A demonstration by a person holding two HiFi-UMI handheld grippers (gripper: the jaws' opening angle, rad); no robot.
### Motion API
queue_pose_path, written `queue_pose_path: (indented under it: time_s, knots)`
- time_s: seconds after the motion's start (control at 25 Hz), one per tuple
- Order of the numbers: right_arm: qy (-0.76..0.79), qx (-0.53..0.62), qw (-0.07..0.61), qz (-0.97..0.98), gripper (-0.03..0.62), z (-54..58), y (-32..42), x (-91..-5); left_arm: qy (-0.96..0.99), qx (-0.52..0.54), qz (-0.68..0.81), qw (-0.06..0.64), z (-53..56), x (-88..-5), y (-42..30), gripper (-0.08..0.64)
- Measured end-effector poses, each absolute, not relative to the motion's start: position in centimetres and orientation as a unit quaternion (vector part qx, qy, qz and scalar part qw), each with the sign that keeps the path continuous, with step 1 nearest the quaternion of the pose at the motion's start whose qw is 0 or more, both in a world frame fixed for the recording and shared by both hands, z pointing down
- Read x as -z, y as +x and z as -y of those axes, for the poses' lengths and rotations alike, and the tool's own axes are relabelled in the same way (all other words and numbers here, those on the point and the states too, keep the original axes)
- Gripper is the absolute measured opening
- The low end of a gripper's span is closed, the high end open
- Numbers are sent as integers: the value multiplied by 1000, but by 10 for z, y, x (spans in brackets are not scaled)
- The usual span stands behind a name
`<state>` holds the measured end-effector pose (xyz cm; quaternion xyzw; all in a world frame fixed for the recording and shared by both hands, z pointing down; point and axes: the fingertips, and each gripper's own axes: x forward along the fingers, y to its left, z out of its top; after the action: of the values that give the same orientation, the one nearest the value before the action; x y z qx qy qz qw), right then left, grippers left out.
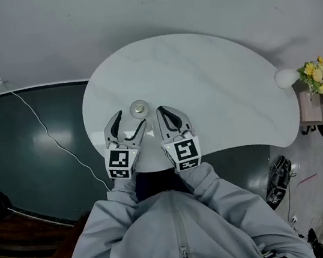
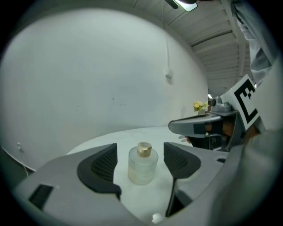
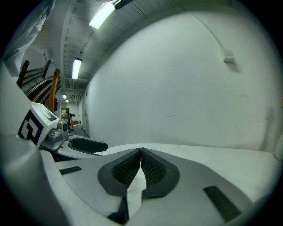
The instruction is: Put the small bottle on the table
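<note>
1. Thin white cable [image 1: 45,128]: trails over the dark floor, off the tabletop's left edge. Not part of the task.

2. Left gripper [image 1: 129,119]: grey two-jaw tool with black ribbed pads, over the tabletop's near edge. Its own view shows the jaws spread wide and gripping nothing. The bottle stands in the gap, with bare tabletop visible on both sides of it, so neither pad touches it.

3. Small round frosted-glass bottle with a gold cap [image 2: 142,165]: upright, base flat on the tabletop, near the near edge and towards the left end. It stands framed by the left jaws and just left of the right gripper's tips.

4. White marble-look kidney-shaped tabletop [image 1: 215,86]: carries the bottle only; no other item shows on it.

5. Right gripper [image 3: 141,152]: grey tool of the same make, at the near edge just right of the left one. Pads pressed together, nothing between them.

6. White round globe [image 1: 287,78] and bunch of yellow flowers [image 1: 313,74]: beyond the tabletop's right end, well apart from the bottle.

Status: the placing appears complete, since the bottle rests on the table and is let go. Judged remaining is only to draw the left gripper back along the line of its jaws, without clipping the bottle.
</note>
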<state>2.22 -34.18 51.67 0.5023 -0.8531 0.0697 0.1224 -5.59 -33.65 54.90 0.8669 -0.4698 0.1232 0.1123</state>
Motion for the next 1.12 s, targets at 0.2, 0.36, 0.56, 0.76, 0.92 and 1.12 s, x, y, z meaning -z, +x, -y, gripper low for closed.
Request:
queue_pose_path:
  time_s: [0.2,0.36,0.56,0.76,0.92,1.12]
  knots:
    - [508,-57,110,852,26,341,24,-489,860,-104,490,100,331,-513,-65,183]
    - [518,-43,98,849,26,342,26,-462,853,-92,507,84,332,-477,-64,57]
    - [532,-32,84,842,26,343,31,-427,848,-67,521,68,333,-429,-63,8]
    - [541,-19,67,838,26,341,39,-388,838,-58,541,49,327,-387,-67,8]
    - [541,3,52,839,26,336,40,-355,832,-42,552,29,322,-352,-72,8]
    - [541,34,37,839,26,325,44,-320,830,-32,557,-1,315,-316,-75,8]
